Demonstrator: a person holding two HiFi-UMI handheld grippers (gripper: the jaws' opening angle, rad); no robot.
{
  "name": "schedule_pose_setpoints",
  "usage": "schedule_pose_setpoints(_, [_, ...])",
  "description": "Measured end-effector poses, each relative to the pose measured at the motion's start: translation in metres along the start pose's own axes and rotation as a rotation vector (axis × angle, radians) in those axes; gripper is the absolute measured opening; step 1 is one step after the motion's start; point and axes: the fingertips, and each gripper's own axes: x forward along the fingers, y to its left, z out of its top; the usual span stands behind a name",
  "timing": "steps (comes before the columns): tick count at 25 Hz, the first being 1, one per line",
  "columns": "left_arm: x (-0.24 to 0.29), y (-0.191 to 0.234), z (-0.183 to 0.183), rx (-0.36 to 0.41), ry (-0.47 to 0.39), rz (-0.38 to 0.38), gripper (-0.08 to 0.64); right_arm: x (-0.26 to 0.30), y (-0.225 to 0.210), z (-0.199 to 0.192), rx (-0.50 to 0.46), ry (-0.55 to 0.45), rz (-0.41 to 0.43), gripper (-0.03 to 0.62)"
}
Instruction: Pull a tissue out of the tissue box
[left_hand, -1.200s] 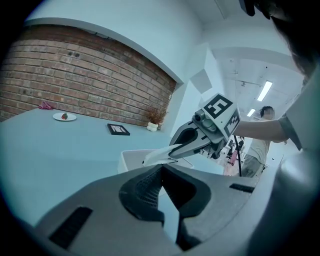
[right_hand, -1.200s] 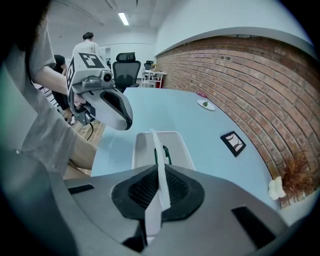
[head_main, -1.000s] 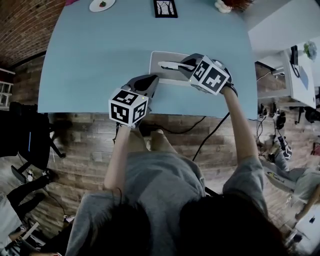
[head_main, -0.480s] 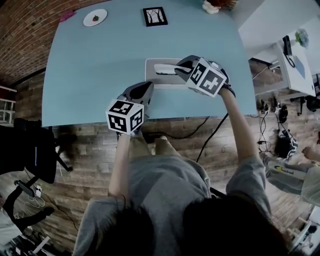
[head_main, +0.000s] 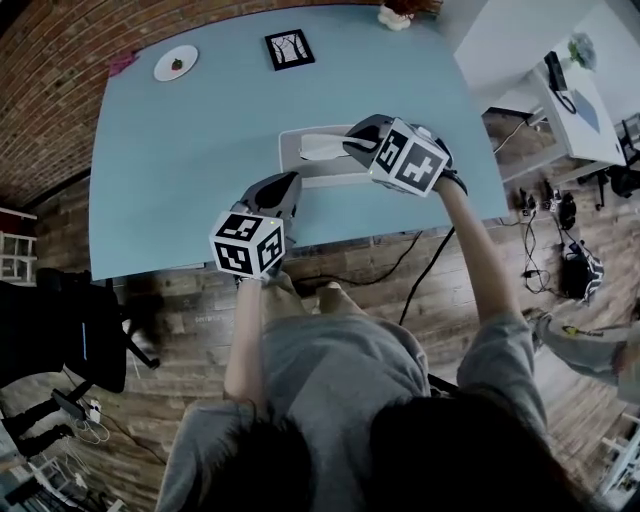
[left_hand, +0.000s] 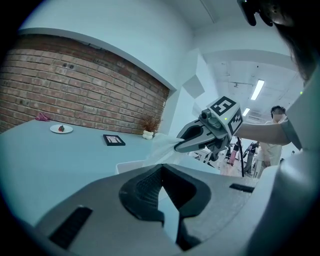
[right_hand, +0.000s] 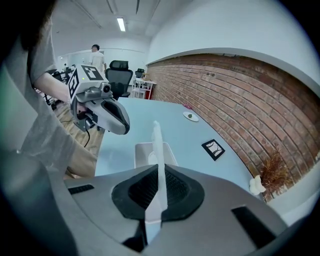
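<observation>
A white tissue box lies on the light blue table near its front edge. My right gripper hangs over the box, shut on a white tissue that stretches up from the slot. In the right gripper view the tissue runs as a thin upright sheet between the closed pads, above the box. My left gripper hovers at the box's front left, jaws together, holding nothing. In the left gripper view it looks at the right gripper and the drawn tissue.
A small plate, a framed picture and a dried plant stand along the table's far edge. A cable hangs below the front edge. A black chair is at the left, a white desk at the right.
My right gripper has lifted a little with the tissue, which now stands further out of the box. The left gripper has stayed put. The head view has shifted.
</observation>
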Motion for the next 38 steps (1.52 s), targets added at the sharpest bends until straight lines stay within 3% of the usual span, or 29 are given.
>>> schedule_pose_setpoints(24, [-0.018,-0.014,0.015,0.084,-0.041,-0.031,0.003,-0.036,0.011,0.009,0.005,-0.046,-0.113,0.002])
schedule_pose_setpoints(38, [-0.03,-0.027,0.029,0.123,-0.105,-0.068,0.003,-0.077,0.019,0.019,0.103,-0.175,-0.202,0.002])
